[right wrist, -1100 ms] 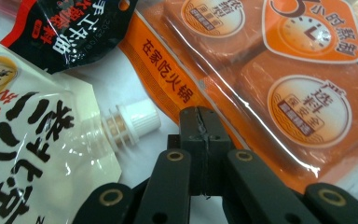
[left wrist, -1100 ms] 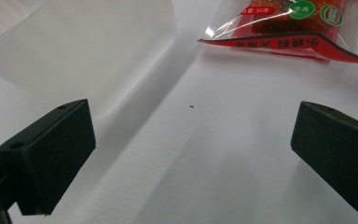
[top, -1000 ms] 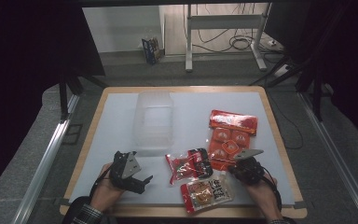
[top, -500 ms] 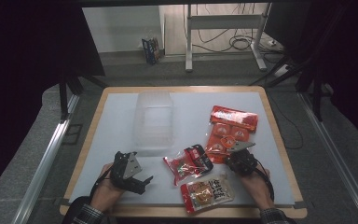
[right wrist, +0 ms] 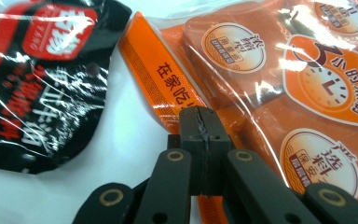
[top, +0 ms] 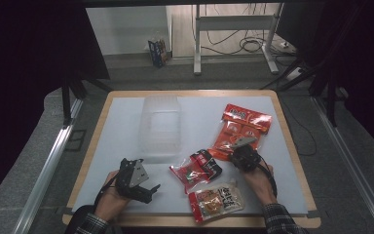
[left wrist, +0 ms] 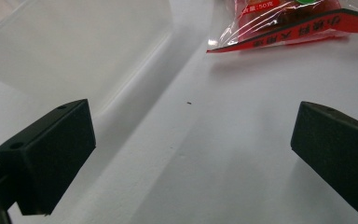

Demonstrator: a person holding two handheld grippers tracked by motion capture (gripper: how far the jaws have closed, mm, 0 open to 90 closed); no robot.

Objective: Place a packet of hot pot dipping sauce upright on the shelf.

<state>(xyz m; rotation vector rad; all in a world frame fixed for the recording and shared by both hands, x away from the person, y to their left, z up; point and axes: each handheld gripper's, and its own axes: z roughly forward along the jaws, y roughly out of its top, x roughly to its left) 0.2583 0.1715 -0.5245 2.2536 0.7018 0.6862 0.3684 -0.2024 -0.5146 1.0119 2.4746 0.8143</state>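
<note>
I'm holding the left gripper [top: 137, 181] at seven o'clock, jaws spread over bare table. At four o'clock the right gripper [right wrist: 200, 140] is pinching the orange packet [top: 239, 127] by its flat sealed edge — light, crinkly, slippery film.

Beyond the white table [top: 126, 126] — a grey floor [top: 141, 73], cables [top: 253, 45], metal stand legs [top: 197, 44] — a small box [top: 158, 51].

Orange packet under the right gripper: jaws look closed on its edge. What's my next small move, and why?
Probably lift the right gripper slightly and check the orange packet rises. Its jaws are shut at the packet's edge, and the clear container sits empty nearby. The left gripper is open, idle.
</note>
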